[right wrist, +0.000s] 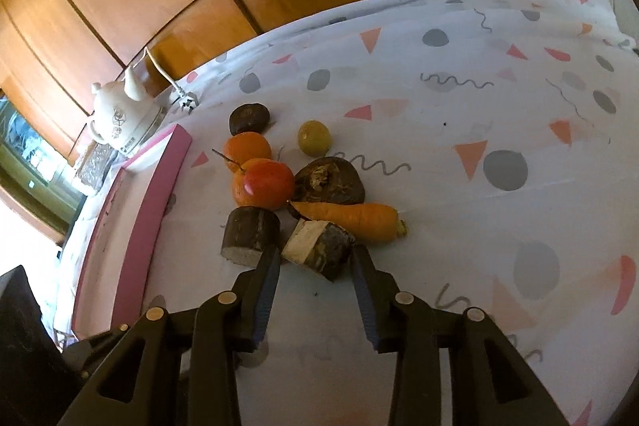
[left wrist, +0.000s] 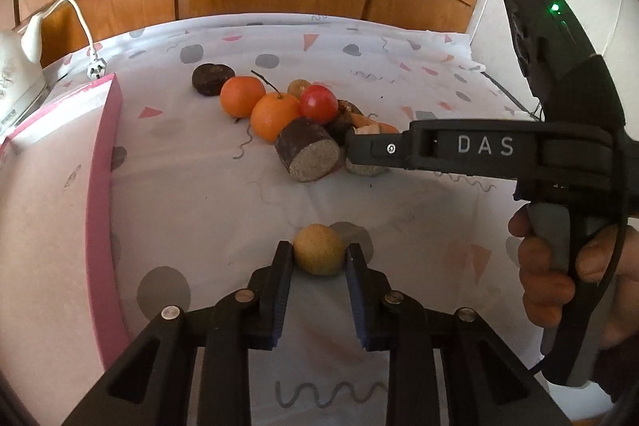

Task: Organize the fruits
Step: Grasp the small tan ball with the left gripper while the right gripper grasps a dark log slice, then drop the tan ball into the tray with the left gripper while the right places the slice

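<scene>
On the patterned desk (left wrist: pixel 199 194), left gripper (left wrist: pixel 319 254) clamped on a small tan fruit (left wrist: pixel 318 248), right gripper (right wrist: pixel 313 254) apart around a cut dark log piece (right wrist: pixel 319 246), oranges (left wrist: pixel 275 116) and red apple (left wrist: pixel 318 102) piled beyond.

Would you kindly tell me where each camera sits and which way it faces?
Left wrist: behind the left claw, looking across the table; its fingers flank a small tan fruit; the right hand shows.
Right wrist: behind the right claw, looking down at a cut brown chunk.
Shared: red apple, pink tray, kettle.
</scene>
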Demonstrator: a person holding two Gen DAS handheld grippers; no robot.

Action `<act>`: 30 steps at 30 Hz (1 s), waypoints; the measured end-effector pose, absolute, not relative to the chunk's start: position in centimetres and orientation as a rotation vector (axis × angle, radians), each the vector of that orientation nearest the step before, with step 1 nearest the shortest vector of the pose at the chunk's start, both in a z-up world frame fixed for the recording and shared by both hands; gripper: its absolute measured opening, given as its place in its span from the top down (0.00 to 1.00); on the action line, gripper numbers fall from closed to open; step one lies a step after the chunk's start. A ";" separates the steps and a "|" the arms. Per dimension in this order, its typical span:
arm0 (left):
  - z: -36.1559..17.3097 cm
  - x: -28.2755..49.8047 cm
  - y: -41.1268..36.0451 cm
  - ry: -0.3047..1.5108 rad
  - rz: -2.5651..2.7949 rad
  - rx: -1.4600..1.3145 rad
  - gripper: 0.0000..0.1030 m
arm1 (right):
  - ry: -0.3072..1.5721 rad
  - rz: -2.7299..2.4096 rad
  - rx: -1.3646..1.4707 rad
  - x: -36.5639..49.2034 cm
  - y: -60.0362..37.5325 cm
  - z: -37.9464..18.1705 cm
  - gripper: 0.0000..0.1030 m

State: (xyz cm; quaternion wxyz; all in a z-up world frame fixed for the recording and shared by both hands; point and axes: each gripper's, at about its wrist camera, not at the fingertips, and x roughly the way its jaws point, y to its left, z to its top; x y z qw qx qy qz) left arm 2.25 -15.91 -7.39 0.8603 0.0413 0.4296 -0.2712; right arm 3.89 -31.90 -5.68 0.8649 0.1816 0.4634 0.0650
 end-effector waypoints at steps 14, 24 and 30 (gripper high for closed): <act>-3.4 3.4 -10.8 0.876 -0.451 -0.071 0.74 | 0.975 0.117 0.261 0.9 -31.7 -4.3 0.67; -2.2 6.7 1.6 0.834 -0.007 -0.171 0.53 | 0.935 0.155 0.172 0.0 -29.3 -2.5 0.67; -2.7 5.0 5.0 0.831 0.080 -0.201 0.43 | 0.906 0.217 0.136 -0.1 -26.9 -1.1 0.67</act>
